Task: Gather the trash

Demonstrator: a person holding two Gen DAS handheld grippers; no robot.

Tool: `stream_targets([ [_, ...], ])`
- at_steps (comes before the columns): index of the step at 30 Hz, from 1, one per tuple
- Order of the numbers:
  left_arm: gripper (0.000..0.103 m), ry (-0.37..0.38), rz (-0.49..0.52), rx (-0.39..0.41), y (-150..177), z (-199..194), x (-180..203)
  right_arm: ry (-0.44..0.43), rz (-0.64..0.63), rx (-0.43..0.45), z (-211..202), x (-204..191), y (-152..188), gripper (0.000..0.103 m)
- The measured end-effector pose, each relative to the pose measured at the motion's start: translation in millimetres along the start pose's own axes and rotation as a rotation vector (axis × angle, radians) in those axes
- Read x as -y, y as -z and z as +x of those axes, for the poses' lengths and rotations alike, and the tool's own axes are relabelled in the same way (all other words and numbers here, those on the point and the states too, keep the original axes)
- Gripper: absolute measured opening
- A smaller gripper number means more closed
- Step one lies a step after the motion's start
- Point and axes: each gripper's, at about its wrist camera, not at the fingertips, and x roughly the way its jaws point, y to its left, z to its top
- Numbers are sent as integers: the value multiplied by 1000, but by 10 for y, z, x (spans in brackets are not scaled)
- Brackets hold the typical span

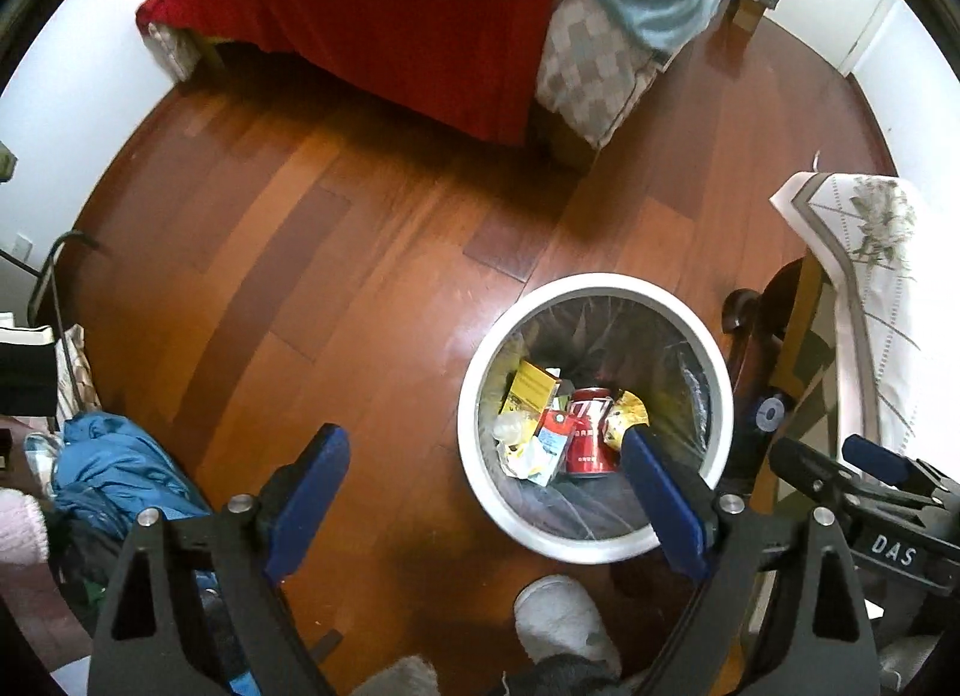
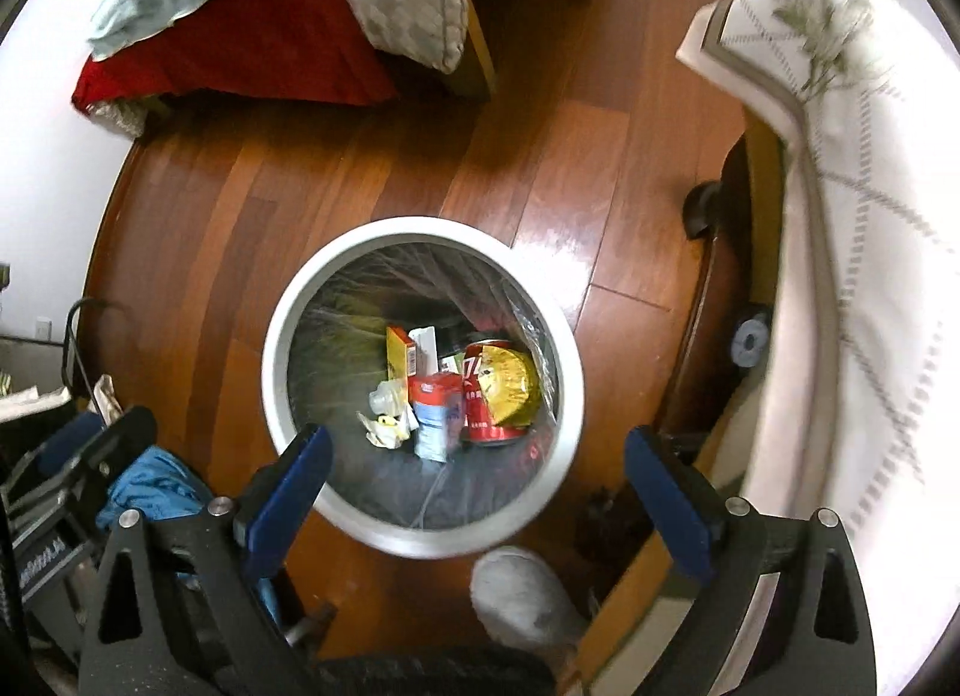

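White-rimmed and round, one trash bin (image 1: 594,288) stands on the wooden floor (image 1: 336,252) in the left wrist view, lined with a clear bag. Its mouth faces straight up toward the camera. The left gripper (image 1: 486,474) hangs above the floor with its two blue fingers (image 1: 312,492) spread wide and nothing between them; the right-hand finger overlaps the bin's near rim in the picture, while the left-hand one is over bare floor, well apart from the bin. Inside the bin, just beyond the right-hand finger's tip, lies one red can (image 1: 591,432) on its side, long axis running away from the fingers, top end farthest. Beside it are one yellow box (image 1: 531,387), one red-and-white carton (image 1: 552,444), one gold wrapper (image 1: 627,417) and some crumpled pale scraps (image 1: 513,432). One white slipper (image 1: 558,618) shows below, between the fingers. The other gripper's tip enters at the right edge.

In the right wrist view the same bin (image 2: 420,228) sits ahead, between the fingers and slightly left. The right gripper (image 2: 480,480) is also opened wide and holds nothing; its left-hand finger (image 2: 288,492) crosses the bin's near rim, its right-hand finger is outside the bin. The red can (image 2: 492,402) again lies with its long axis pointing away, the gold wrapper (image 2: 510,381) draped over it, the carton (image 2: 438,414) and yellow box (image 2: 399,354) to its left. One slipper (image 2: 522,600) shows near the bottom edge.
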Motion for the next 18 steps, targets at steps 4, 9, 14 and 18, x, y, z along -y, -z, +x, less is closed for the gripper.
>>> stream_targets([
  [4,93,13,3,40,110,-356,13,-5,-23,33,-394,-40,166,99],
  [9,93,43,8,97,290,-931,45,-38,-42,96,-1000,-36,431,100],
  [14,93,94,21,147,505,-1537,62,-84,-70,153,-1584,-20,711,100],
  [18,93,137,46,191,664,-1977,97,-125,-91,195,-2081,30,959,100],
])
